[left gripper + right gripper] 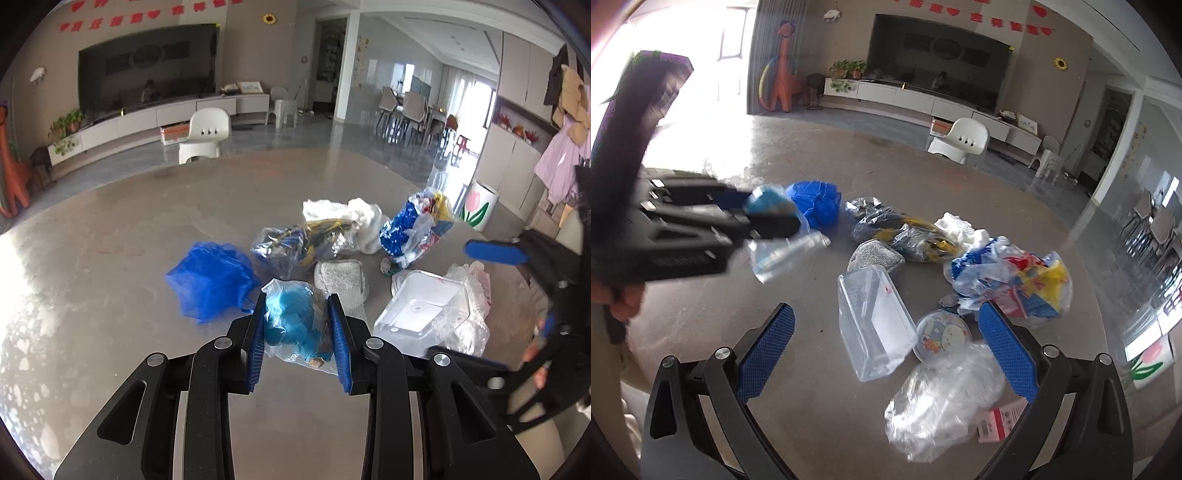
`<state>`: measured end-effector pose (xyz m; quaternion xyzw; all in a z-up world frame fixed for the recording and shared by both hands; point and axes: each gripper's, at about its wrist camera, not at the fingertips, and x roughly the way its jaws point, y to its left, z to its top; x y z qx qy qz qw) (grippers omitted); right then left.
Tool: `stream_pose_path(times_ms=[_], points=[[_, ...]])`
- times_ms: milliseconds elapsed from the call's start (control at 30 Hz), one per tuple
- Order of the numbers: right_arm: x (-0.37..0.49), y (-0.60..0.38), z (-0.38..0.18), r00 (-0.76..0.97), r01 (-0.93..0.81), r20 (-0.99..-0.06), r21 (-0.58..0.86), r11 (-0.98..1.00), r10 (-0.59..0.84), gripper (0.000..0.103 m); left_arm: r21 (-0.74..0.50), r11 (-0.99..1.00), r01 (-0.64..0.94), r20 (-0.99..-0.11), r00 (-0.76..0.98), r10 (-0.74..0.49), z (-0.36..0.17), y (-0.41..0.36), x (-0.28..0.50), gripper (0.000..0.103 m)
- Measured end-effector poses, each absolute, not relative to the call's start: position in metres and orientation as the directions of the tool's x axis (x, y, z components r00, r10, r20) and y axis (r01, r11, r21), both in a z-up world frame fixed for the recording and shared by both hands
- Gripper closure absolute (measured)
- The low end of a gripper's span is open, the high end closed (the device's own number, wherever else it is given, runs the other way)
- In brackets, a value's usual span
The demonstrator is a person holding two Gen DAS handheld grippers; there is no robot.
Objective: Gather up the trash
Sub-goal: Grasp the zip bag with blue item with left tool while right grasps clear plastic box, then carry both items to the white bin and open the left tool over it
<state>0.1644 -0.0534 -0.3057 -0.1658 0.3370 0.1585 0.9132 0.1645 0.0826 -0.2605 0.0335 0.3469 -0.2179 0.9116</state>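
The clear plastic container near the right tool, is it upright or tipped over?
Tipped over: the clear plastic container lies on its side on the table, apparently empty.

Glossy stone-like table (798,417); clear plastic box (875,325), seemingly smooth.

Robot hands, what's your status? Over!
Left gripper shut on clear bag of teal scraps. Right gripper open above clear plastic box. Nothing blocking.

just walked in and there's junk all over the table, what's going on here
A person is clearing trash off the table with two handheld grippers. The left gripper is closed on a clear bag with blue stuff inside, which looks lifted off the surface in the right wrist view. The right gripper is open and empty, hovering over a clear plastic container and a crumpled clear bag. Blue netting, snack wrappers and other bits remain.
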Motion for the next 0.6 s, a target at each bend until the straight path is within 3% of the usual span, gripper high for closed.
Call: stream_pose_path(times_ms=[67, 200, 233, 400, 600], points=[[0.169, -0.051, -0.310, 0.714, -0.411, -0.677, -0.196, 0.890, 0.181, 0.011, -0.093, 0.903, 0.419, -0.647, 0.665, -0.374, -0.259, 0.086, 0.163, 0.072], [0.177, -0.049, -0.322, 0.654, -0.439, -0.727, -0.139, 0.888, 0.210, 0.066, -0.095, 0.901, 0.423, -0.645, 0.663, -0.379, -0.256, 0.094, 0.158, 0.072], [0.178, -0.051, -0.323, 0.643, -0.443, -0.732, -0.112, 0.889, 0.228, 0.070, -0.094, 0.902, 0.421, -0.644, 0.665, -0.378, -0.255, 0.094, 0.158, 0.072], [0.168, -0.051, -0.315, 0.653, -0.433, -0.724, -0.117, 0.894, 0.222, 0.071, -0.090, 0.902, 0.423, -0.640, 0.669, -0.377, -0.255, 0.092, 0.156, 0.072], [0.134, -0.070, -0.261, 0.743, -0.372, -0.625, -0.092, 0.924, 0.238, 0.071, -0.096, 0.895, 0.436, -0.617, 0.680, -0.397, -0.243, 0.085, 0.145, 0.072]])
